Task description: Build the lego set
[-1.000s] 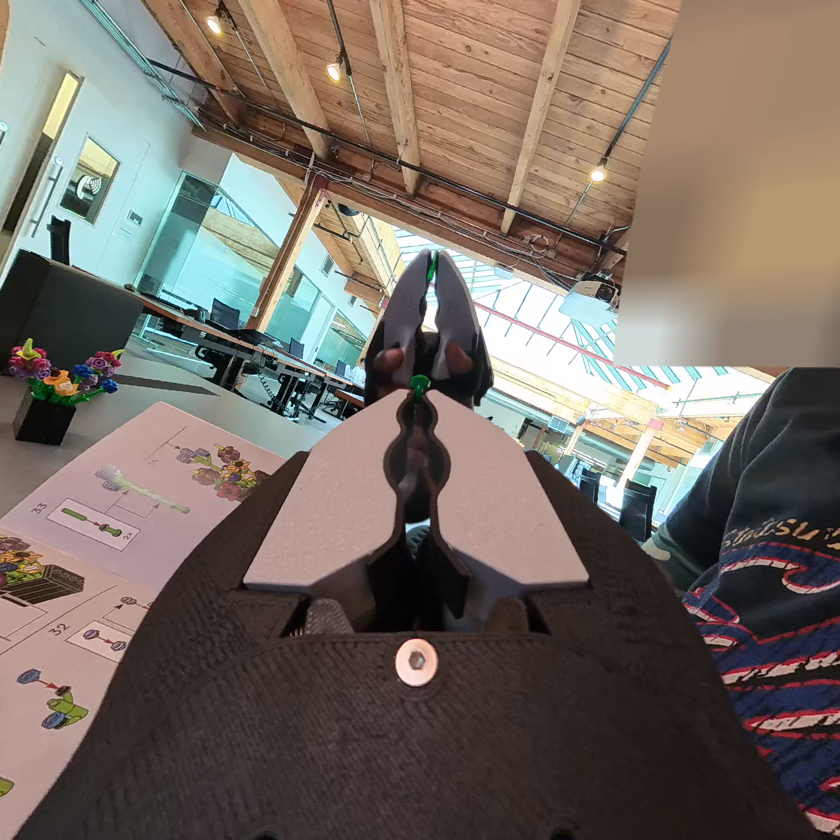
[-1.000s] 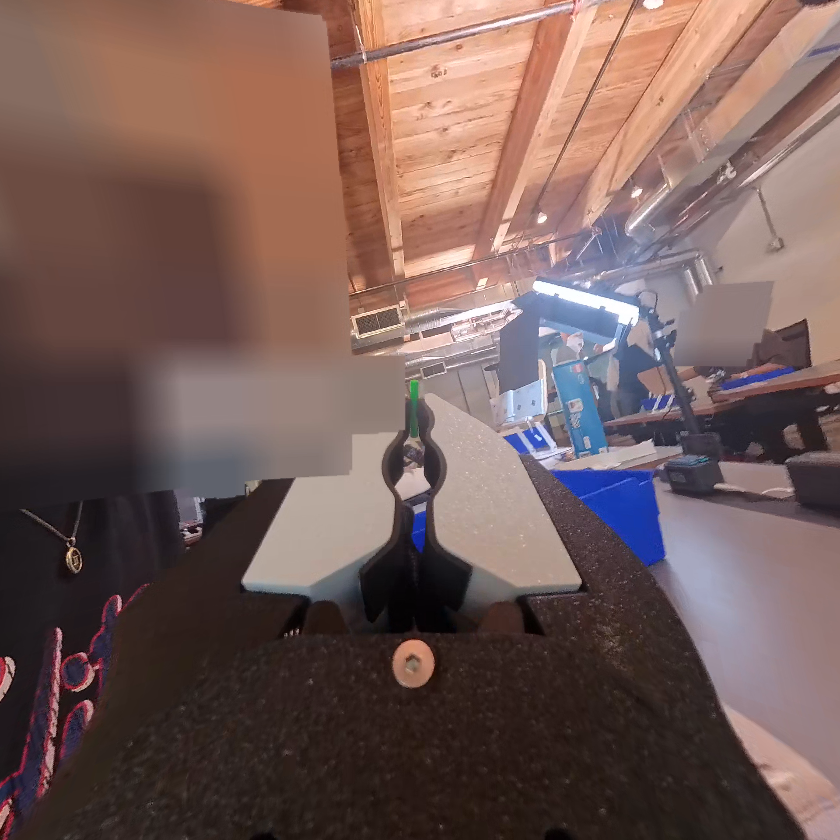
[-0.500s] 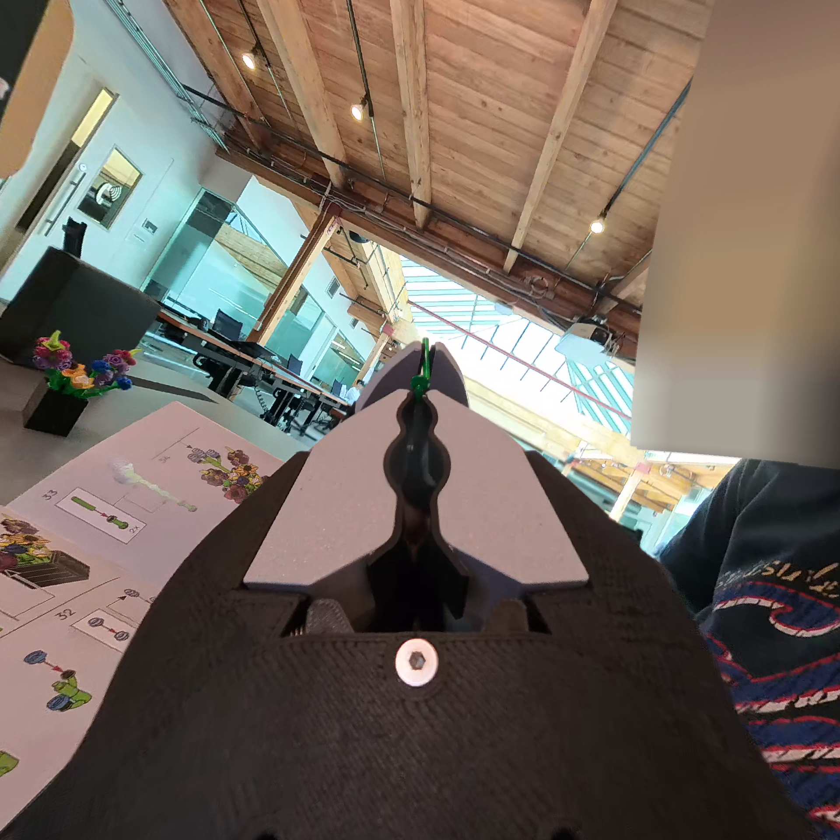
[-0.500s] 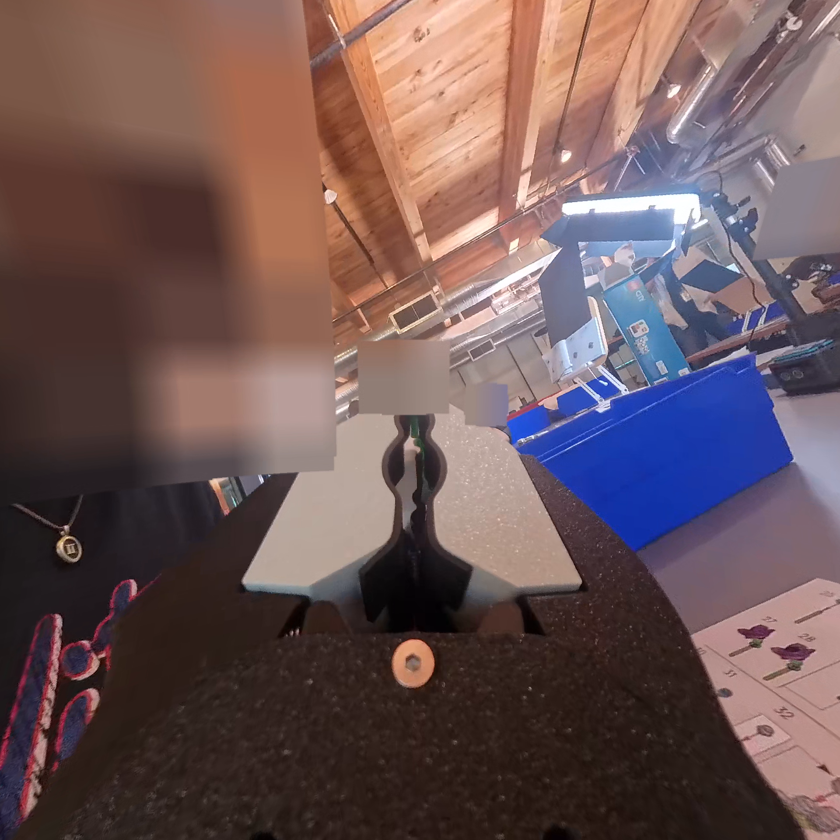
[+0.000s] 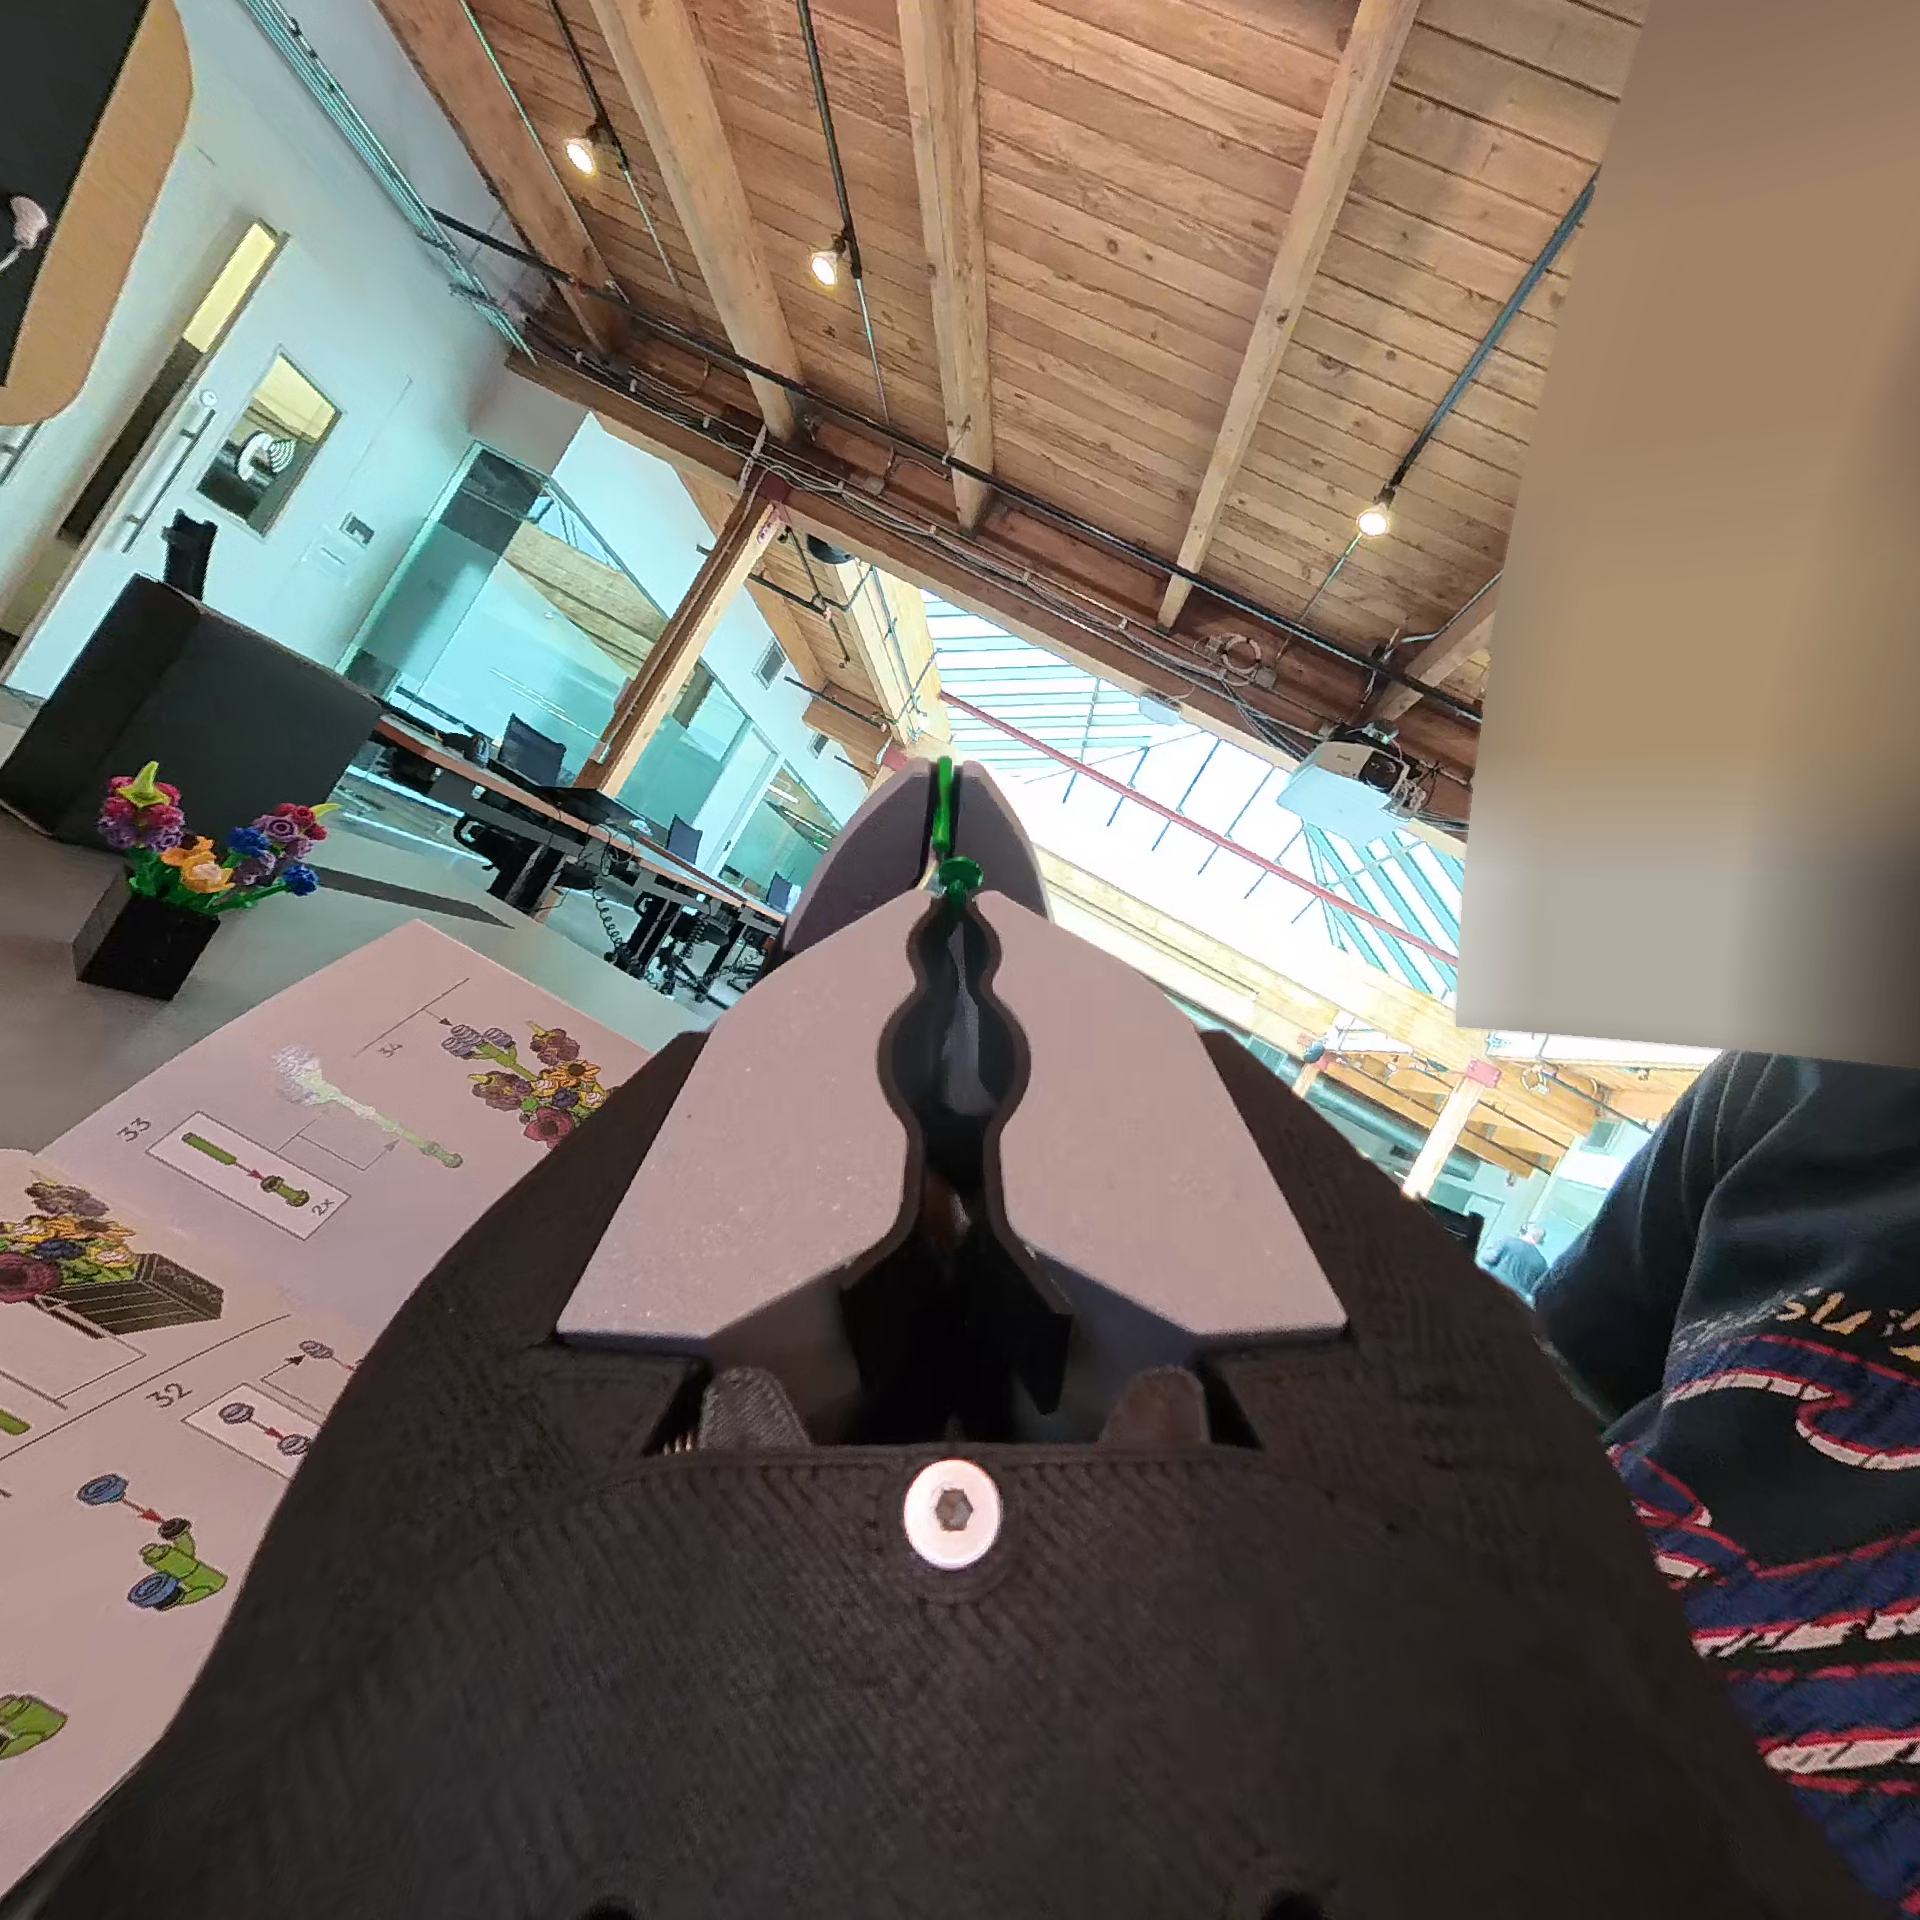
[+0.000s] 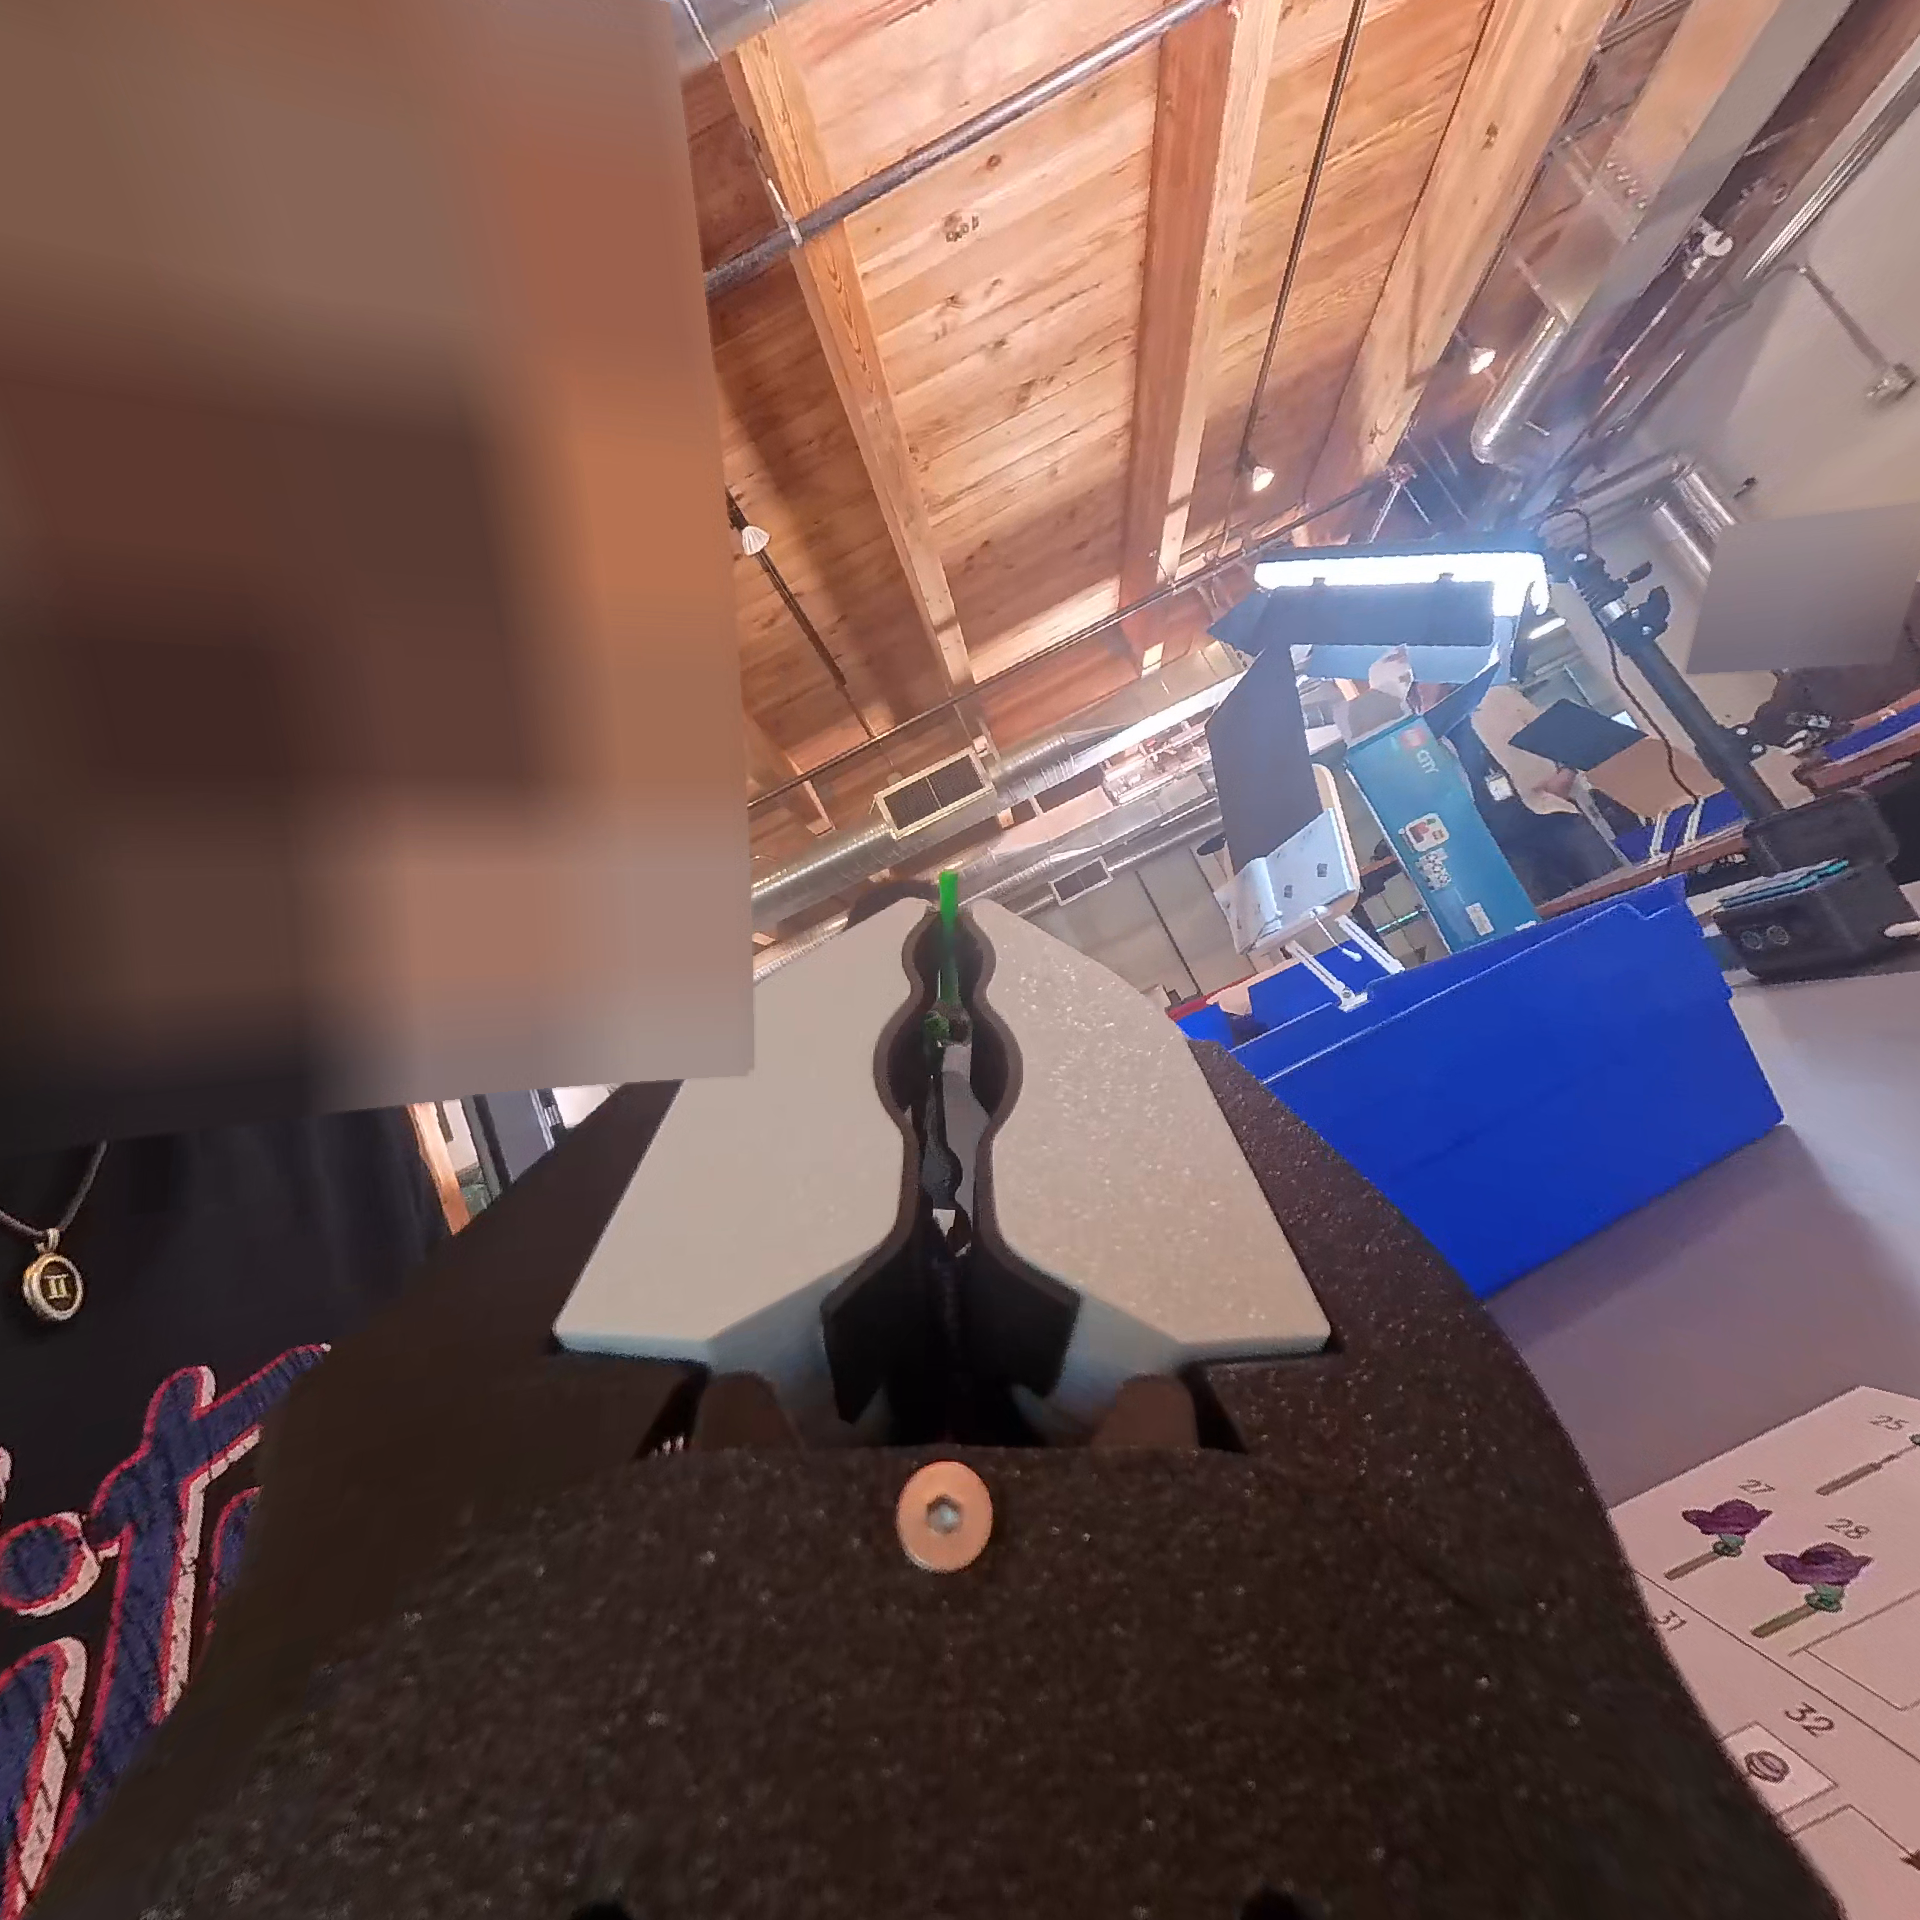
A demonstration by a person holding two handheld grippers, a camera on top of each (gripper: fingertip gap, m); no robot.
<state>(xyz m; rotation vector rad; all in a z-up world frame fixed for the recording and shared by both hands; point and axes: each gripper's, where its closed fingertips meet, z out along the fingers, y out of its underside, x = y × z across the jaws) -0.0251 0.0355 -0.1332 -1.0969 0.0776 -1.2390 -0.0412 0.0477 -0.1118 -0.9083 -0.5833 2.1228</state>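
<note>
My left gripper (image 5: 948, 902) is shut on a small green lego piece (image 5: 958, 875) at its fingertips. My right gripper (image 6: 948, 914) is shut on a thin bright green stem (image 6: 948, 935) that sticks out just past its tips. In the left wrist view the right gripper (image 5: 940, 771) stands tip to tip right behind my left one, its stem (image 5: 943, 805) reaching down to the small green piece. That piece (image 6: 943, 1027) also shows in the gap between the right fingers. Both are held up in the air above the table.
The open instruction booklet (image 5: 260, 1195) lies on the grey table below, and also shows in the right wrist view (image 6: 1787, 1621). A built lego flower bouquet in a black pot (image 5: 187, 894) stands far left. A blue bin (image 6: 1507, 1091) stands to the right. The person's dark shirt (image 5: 1766, 1351) is close by. Less than 4 cm separates the two grippers' tips.
The two grippers have come together: the right one, a gap away before, now stands tip to tip with the left. The right view has swung down, so the booklet shows.
</note>
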